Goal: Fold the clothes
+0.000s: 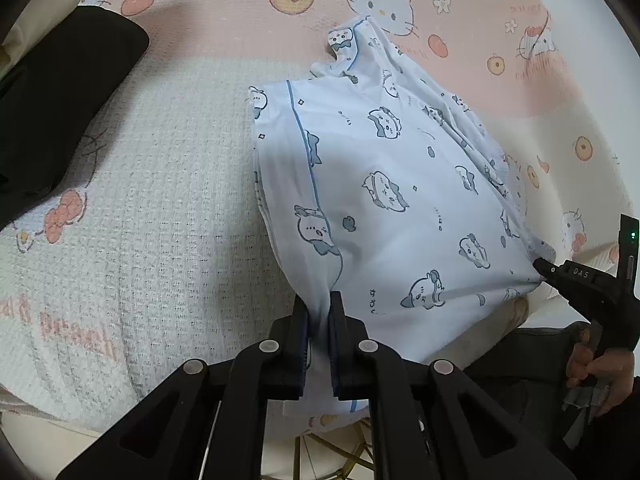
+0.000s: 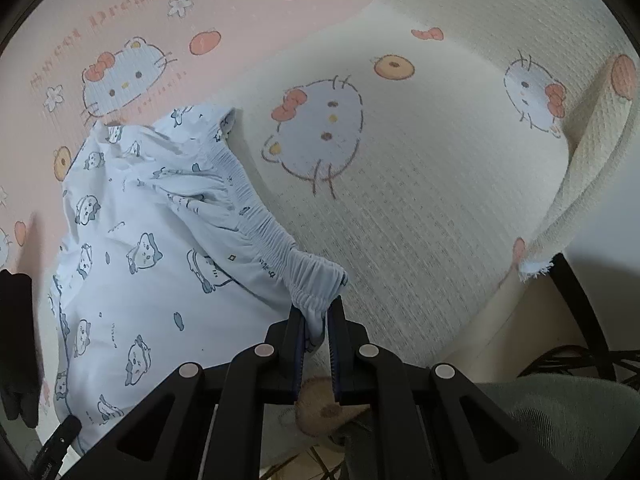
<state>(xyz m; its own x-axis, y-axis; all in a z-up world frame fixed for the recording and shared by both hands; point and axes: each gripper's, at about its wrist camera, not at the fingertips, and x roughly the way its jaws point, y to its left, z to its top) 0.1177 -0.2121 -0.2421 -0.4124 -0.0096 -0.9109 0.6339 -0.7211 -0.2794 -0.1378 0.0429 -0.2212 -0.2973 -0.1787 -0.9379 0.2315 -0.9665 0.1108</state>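
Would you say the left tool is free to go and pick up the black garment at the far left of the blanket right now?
Probably not yet: the left tool is shut on the pale blue pyjama shorts. The blanket toward the black garment looks bare.

- Bench (image 1: 168,184): covered by a waffle-textured cloth (image 2: 440,200), part pink, part cream, printed with cartoon cats, bows and rings; one corner (image 2: 576,184) folded back at the right edge.
- Pale blue printed pyjama garment (image 1: 400,184): lies on the cloth, elastic waistband (image 2: 256,216) uppermost.
- Black object (image 1: 60,100): rests on the cloth at far left.
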